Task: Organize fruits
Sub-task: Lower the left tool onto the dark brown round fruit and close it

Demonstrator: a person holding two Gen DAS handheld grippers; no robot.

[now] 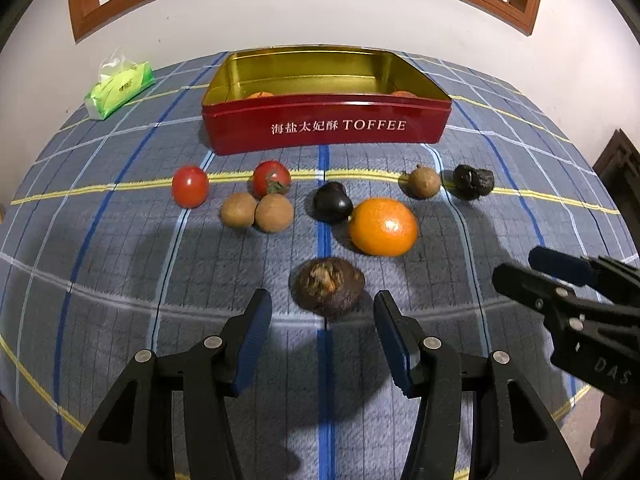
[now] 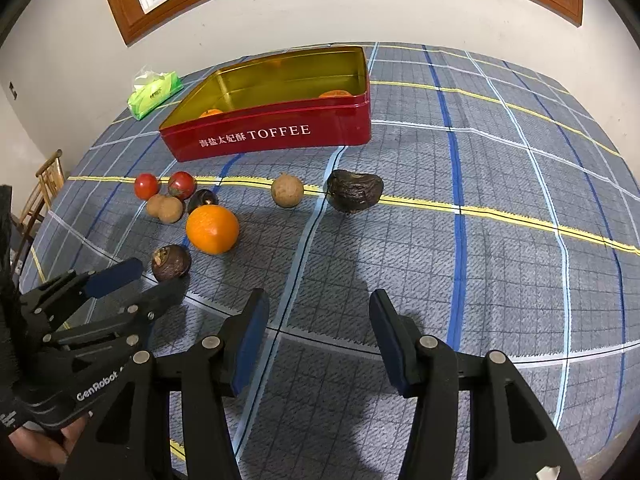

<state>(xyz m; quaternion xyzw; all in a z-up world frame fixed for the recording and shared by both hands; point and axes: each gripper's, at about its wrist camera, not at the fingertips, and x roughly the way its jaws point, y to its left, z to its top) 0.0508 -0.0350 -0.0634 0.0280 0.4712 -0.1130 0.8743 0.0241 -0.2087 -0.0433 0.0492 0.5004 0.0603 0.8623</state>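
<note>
Hovering with fingers spread, left gripper [image 1: 322, 310] just short of brown fruit [image 1: 330, 285]; orange [image 1: 383, 227] beyond, red tin [image 1: 326, 126] toward worktop's [image 1: 100, 240] far edge.

Right view: right gripper [image 2: 318, 312] likewise parted, empty, near edge; dark wrinkled fruit [image 2: 354, 191] mid-worktop.

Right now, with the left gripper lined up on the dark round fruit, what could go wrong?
The left gripper is open around the dark fruit; being round, it may roll away as the jaws close. The orange sits just beyond and could get nudged. The right gripper hovers nearby and might collide.
</note>
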